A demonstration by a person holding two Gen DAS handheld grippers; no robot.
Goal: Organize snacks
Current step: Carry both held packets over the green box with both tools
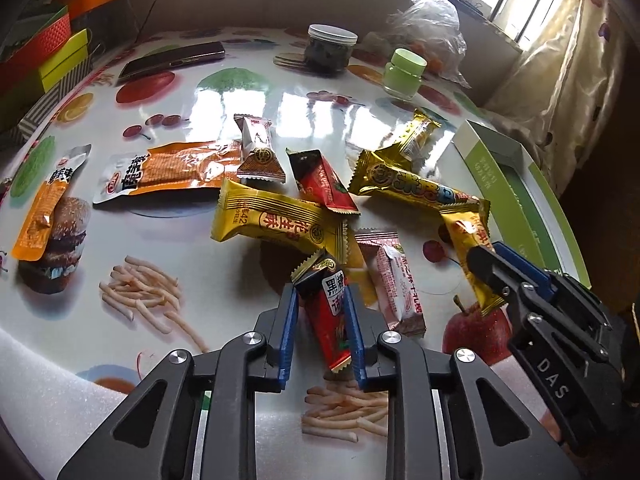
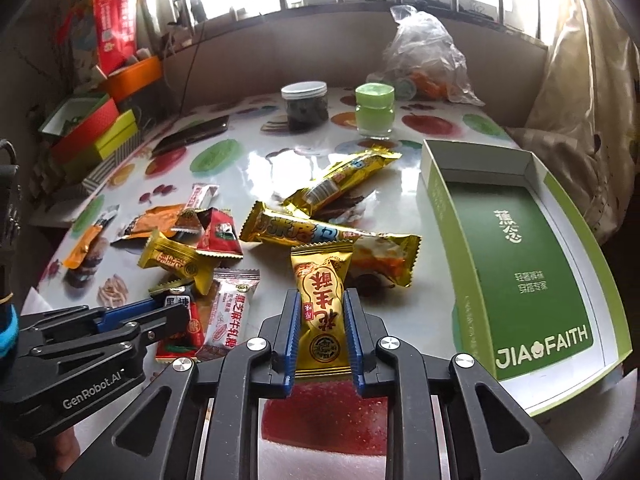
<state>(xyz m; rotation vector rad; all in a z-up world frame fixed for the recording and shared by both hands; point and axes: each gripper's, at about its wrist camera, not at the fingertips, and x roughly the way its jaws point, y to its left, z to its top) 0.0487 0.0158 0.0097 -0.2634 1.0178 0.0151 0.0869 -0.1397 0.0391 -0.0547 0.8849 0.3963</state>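
Observation:
Several wrapped snacks lie in a loose pile on the fruit-print table (image 1: 224,104). My left gripper (image 1: 319,300) is shut on a red and black snack pack (image 1: 330,320), its blue pads pressing both sides. My right gripper (image 2: 321,304) is shut on a gold peanut candy pack (image 2: 320,300), which stands upright between its pads. In the left wrist view the right gripper (image 1: 484,260) grips that gold pack (image 1: 464,236) at the pile's right end. In the right wrist view the left gripper (image 2: 176,312) is low on the left. An open green box (image 2: 516,264) lies to the right with nothing in it.
A yellow pack (image 1: 280,220), a long gold bar (image 1: 416,188), a pink-white pack (image 1: 396,284) and orange pouches (image 1: 176,170) remain in the pile. At the back stand a dark-filled jar (image 1: 330,46), a green jar (image 1: 404,70), a phone (image 1: 172,60) and a plastic bag (image 1: 432,28). Stacked boxes (image 1: 44,52) line the left.

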